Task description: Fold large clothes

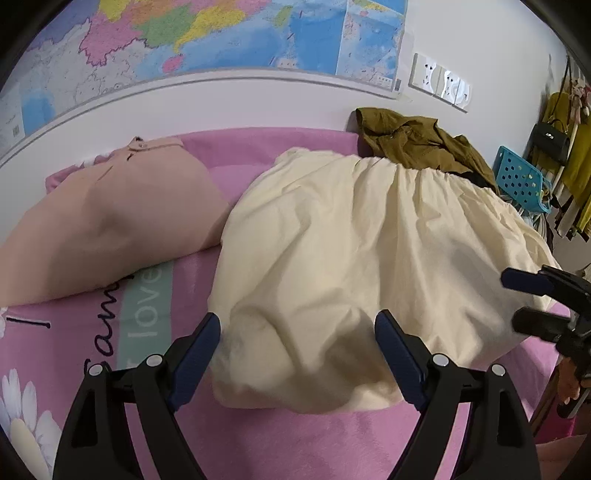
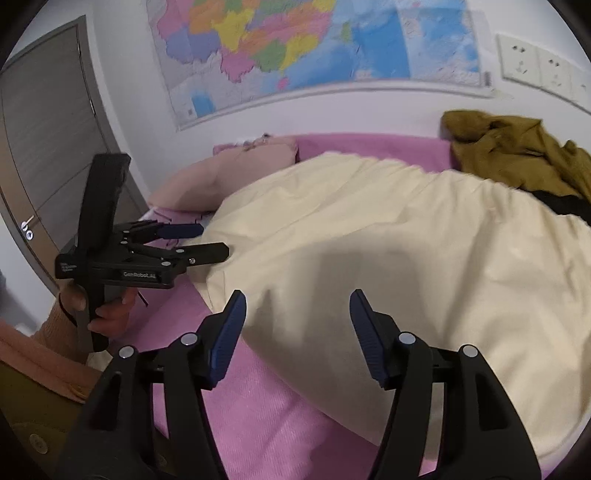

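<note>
Black fingers with blue pads spread wide on our left gripper [image 1: 297, 326] at the bottom centre of the left wrist view, holding nothing, their tips flanking the near bulge of the cream garment [image 1: 354, 266]. Our right gripper [image 2: 297, 306] stands just as wide and empty at the bottom of the right wrist view, over the garment's near edge. The cream garment lies in a loosely bunched heap across the middle of both frames, on the pink bedsheet [image 1: 332, 435]. At its left rests a folded peach garment [image 1: 110, 218], touching the cream one. An olive jacket [image 1: 417, 142] is crumpled at the upper right against the white wall [image 1: 258, 103], just behind the cream heap. Higher up hangs a coloured map [image 1: 221, 33], with wall sockets [image 1: 439, 81] to its right. A grey door [image 2: 44, 147] fills the left edge of the right wrist view.
</note>
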The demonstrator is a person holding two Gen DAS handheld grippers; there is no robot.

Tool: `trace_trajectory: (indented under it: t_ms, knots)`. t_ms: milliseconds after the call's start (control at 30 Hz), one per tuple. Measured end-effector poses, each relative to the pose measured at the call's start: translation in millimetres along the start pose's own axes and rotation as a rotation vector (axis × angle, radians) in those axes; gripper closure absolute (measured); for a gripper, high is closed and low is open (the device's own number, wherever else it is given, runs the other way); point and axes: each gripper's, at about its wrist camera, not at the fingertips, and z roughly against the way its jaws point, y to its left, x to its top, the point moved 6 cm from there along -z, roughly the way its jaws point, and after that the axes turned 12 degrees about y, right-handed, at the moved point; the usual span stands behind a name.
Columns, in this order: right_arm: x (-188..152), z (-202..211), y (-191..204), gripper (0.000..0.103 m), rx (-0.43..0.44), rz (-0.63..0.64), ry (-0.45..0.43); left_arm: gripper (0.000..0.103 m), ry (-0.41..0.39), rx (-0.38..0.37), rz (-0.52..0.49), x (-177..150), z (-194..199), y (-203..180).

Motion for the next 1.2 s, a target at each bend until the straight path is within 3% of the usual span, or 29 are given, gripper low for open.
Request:
trace_trajectory:
  t_ms: [167, 267, 467, 633, 833, 1000, 1100, 1200]
  knots:
    - [-5, -26, -2, 0.045, -0.036, 0.006, 0.054, 0.019, 0.032, -0.012, 0.023, -7, -11, 8]
    - [-4, -27, -1, 0.045, -0.044, 0.005, 0.057, 0.018, 0.078, -0.071, 0.077, -10, -21, 16]
    - [0, -11, 11, 0.04, -0.037, 0.024, 0.031, 0.018, 0.058, -0.073, 0.073, -12, -14, 18]
    - [4, -7, 33, 0.032, -0.054, 0.118, 0.013, 0.018, 0.056, -0.083, 0.086, -12, -10, 23]
    - [-4, -38, 57, 0.021, -0.189, 0.307, 0.098, 0.019, 0.03, -0.102, 0.127, -12, 9, 36]
    - [-14, -61, 55, 0.02, -0.361, 0.432, 0.14, 0.019, 0.044, -0.211, 0.154, -26, 19, 38]
    - [-16, -65, 52, 0.028, -0.402, 0.458, 0.135, 0.019, 0.075, -0.259, 0.153, -38, 18, 31]
    - [-11, -58, 47, 0.05, -0.367, 0.419, 0.116, 0.019, 0.102, -0.31, 0.135, -46, 13, 18]
